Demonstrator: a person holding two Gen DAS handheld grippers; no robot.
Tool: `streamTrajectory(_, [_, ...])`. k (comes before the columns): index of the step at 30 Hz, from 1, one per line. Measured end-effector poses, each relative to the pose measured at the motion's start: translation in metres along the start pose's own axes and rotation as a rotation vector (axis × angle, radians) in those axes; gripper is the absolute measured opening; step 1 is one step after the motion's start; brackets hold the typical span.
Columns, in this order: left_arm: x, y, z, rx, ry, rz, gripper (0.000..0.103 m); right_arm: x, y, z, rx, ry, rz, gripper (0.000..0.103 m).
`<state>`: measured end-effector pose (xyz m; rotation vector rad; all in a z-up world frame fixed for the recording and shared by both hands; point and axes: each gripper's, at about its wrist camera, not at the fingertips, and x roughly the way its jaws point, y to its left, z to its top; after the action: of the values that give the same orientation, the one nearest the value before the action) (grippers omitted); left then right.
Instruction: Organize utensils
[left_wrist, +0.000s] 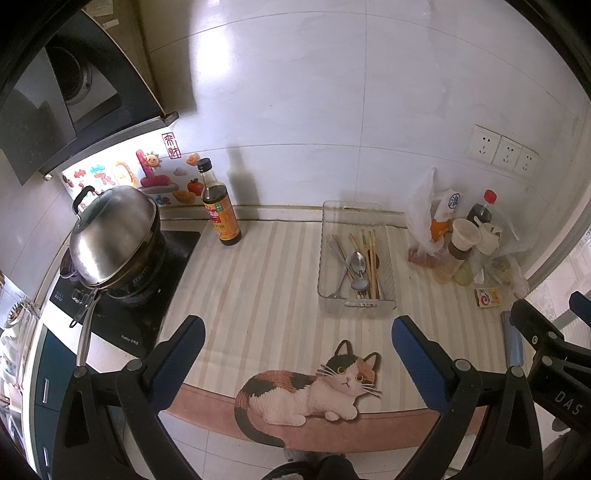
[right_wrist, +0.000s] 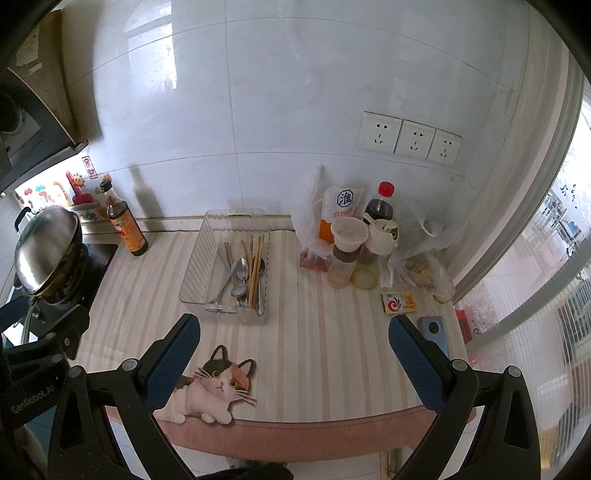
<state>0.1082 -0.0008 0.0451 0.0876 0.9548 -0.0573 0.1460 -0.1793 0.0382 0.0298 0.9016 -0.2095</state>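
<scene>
Spoons (left_wrist: 357, 264) and chopsticks (left_wrist: 373, 258) lie mixed in the clear tray (left_wrist: 356, 304) at twelve o'clock on the surface (left_wrist: 266, 280). Left gripper (left_wrist: 297, 343) and right gripper (right_wrist: 293, 341) hover with fingers spread, holding nothing. This fits either sorting ahead or utensils already gathered.

Clear plastic tray (left_wrist: 356, 303), ribbed walls w/ handle cutouts at both short ends, sits lengthwise on the striped mat, far end close to the back wall. Inside, all loose in one pile: several wooden chopsticks (left_wrist: 373, 258) lying roughly along the tray's length, some w/ darker tips, plus metal spoons (left_wrist: 357, 264) crossed over each other mid-tray, bowls up. A metal fork or similar (right_wrist: 221, 284) leans diagonally toward the near left corner; exact count of pieces unclear.
</scene>
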Motion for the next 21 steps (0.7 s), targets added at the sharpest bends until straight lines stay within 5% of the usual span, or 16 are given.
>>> streamTrajectory(21, [-0.0022, 0.0007, -0.0018, 0.003, -0.001, -0.001, 0.103, -0.0013, 0.0011, -0.0015, 0.003, -0.002, -0.001, 0.103])
